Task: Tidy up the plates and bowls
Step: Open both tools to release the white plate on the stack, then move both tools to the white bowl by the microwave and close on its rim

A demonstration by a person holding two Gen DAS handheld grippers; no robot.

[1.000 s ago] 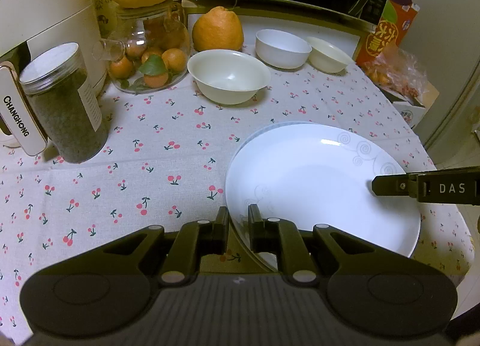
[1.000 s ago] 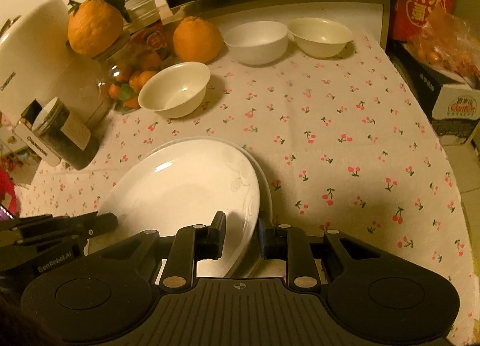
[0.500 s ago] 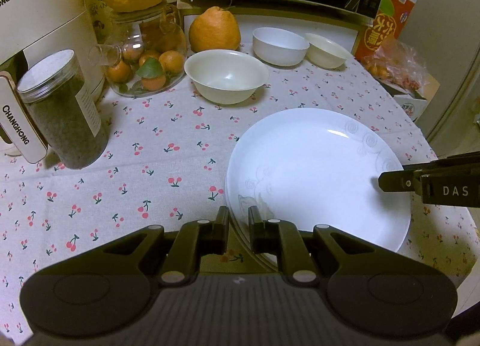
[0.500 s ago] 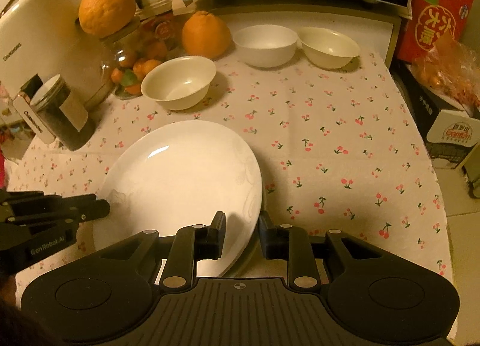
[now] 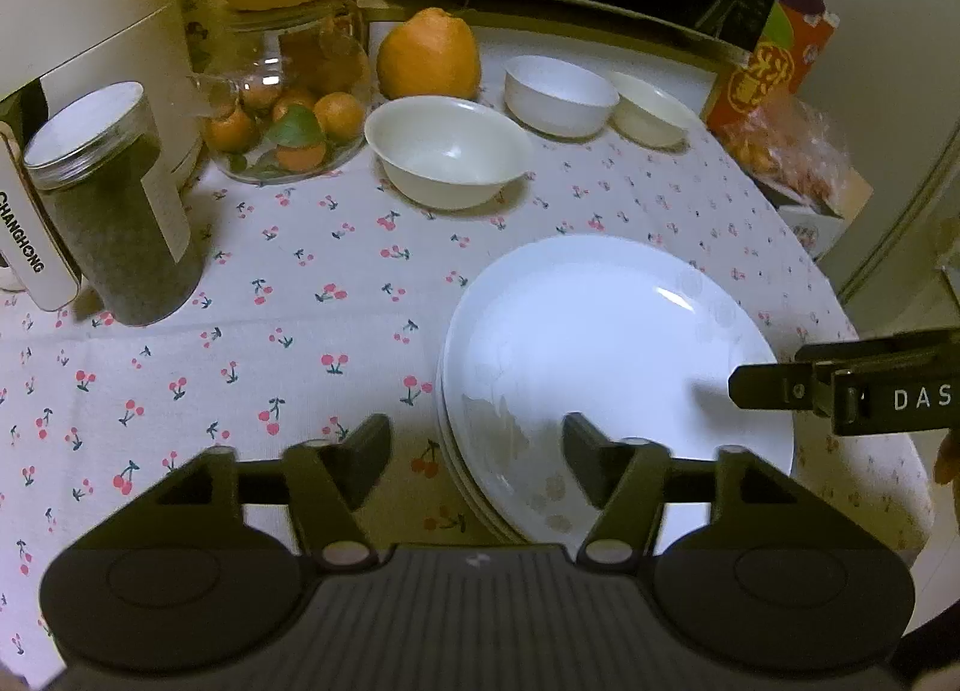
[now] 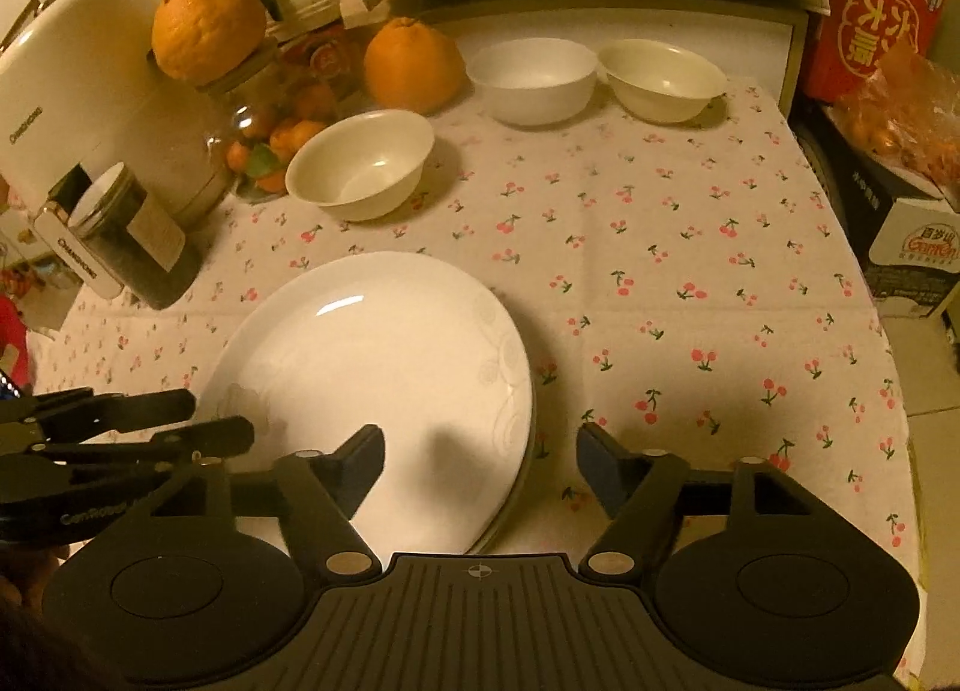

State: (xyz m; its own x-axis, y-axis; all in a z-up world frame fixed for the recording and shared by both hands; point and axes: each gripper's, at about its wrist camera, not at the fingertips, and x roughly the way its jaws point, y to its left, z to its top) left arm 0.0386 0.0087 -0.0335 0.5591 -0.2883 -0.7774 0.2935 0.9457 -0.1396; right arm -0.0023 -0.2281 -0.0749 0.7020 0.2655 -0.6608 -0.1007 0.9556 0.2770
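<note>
At the near edge of the bench, a stack of white round ceramic plates (image 5: 606,355) lies flat on the cherry-print tablecloth (image 5: 288,295), the top plate seated squarely on those under it. The left gripper (image 5: 477,442) and the right gripper (image 6: 480,451) flank the stack, each straddling its rim; both sets of fingers are spreading open with the rim between them, pads clear of it. Releasing well, I judge, means opening fully before backing straight off, so no pad drags the top plate askew. The stack sits close to the near edge, so any pull toward the person risks sliding it off. Toward the far edge stand a cream ceramic bowl (image 5: 447,151), a white bowl (image 5: 558,94) and a second cream bowl (image 5: 648,109). Open cloth lies between stack and bowls; a dark-filled jar (image 5: 114,205) crowds the left side.
</note>
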